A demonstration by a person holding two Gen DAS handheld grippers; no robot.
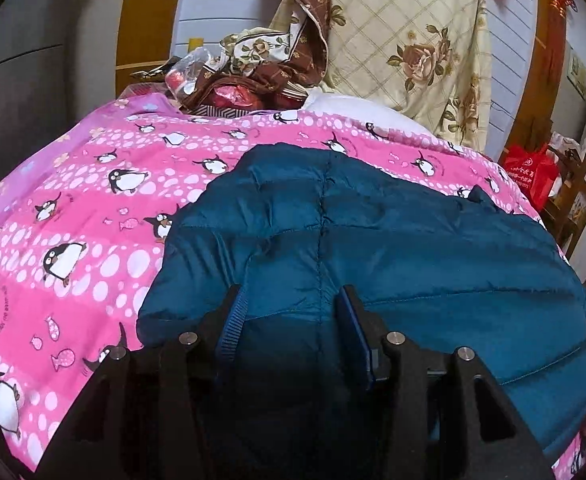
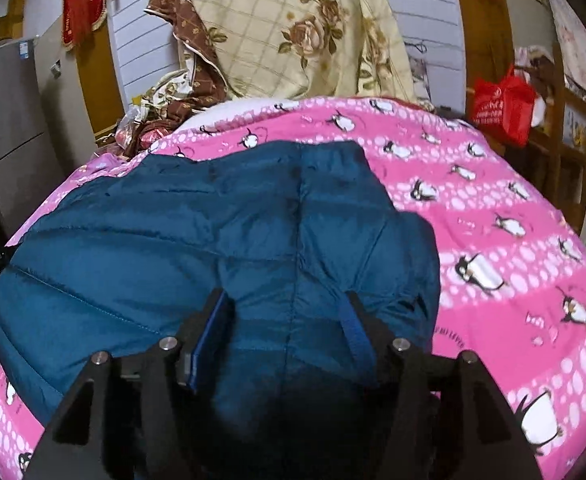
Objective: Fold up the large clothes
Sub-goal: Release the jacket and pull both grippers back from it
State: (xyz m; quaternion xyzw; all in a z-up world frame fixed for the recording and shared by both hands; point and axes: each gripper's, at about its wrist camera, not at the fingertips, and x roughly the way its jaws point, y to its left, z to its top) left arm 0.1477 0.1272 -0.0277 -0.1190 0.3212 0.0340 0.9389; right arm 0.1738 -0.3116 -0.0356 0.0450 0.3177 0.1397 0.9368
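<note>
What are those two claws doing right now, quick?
Left gripper: open, over the blue jacket, holding nothing.
Right gripper: open, over the same jacket, holding nothing.

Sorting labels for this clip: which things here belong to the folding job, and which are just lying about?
Job: blue quilted jacket; left gripper; right gripper.

Lying about: floral quilt; red bag; pink penguin bedspread, only the work surface.

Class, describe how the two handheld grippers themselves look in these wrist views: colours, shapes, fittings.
Both the left gripper and right gripper have matte black angular frames with triangular cut-outs, round silver bolt heads, and two flat fingers faced with ribbed blue pads. No cables or sleeves show.
</note>
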